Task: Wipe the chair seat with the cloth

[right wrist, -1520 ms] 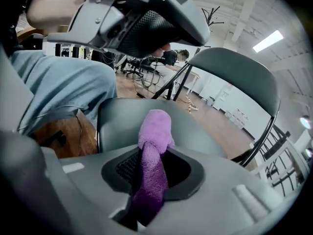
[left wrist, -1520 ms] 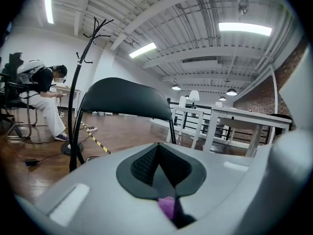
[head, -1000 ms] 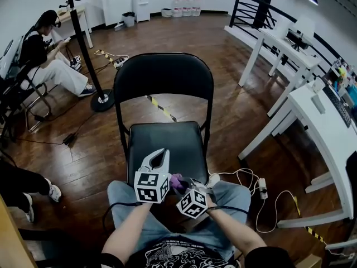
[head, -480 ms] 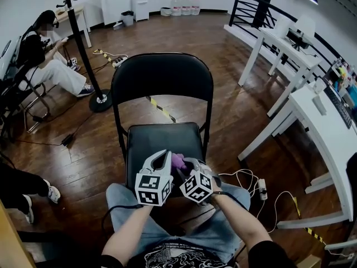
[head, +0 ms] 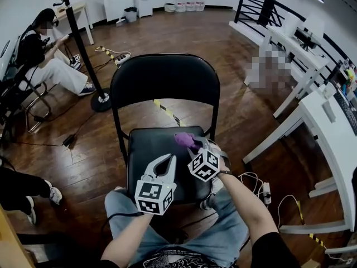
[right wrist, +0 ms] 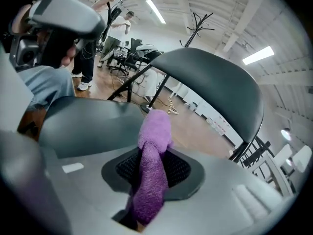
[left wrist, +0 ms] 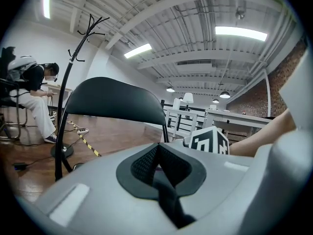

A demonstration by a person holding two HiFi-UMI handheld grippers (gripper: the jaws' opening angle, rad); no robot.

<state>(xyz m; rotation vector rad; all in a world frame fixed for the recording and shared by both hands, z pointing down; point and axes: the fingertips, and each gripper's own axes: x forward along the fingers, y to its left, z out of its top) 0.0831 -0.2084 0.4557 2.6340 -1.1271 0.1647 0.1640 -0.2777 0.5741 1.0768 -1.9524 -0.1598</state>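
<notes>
Status: left gripper [head: 167,159] sits nearest, over the front edge of the chair seat [head: 148,149]. Its jaws are pressed together on nothing, probably parked clear of the wiping path. Right gripper [head: 196,147] is further in, near the seat's back right corner, clamped on the purple cloth [head: 185,139]. A bunched end sticks out past the jaw tips, so that end would do the wiping. Can't confirm cloth-to-seat contact. The back corner looks like a sensible start: pull strokes toward the body. Seat is black, smooth, slightly glossy, no visible debris; should wipe easily. Beyond it: black backrest [head: 162,77], dark wood floor [head: 234,110], power strip [head: 263,191] with cable at right, white tables [head: 329,121], coat stand [head: 83,43], seated person [head: 44,66] far left.
</notes>
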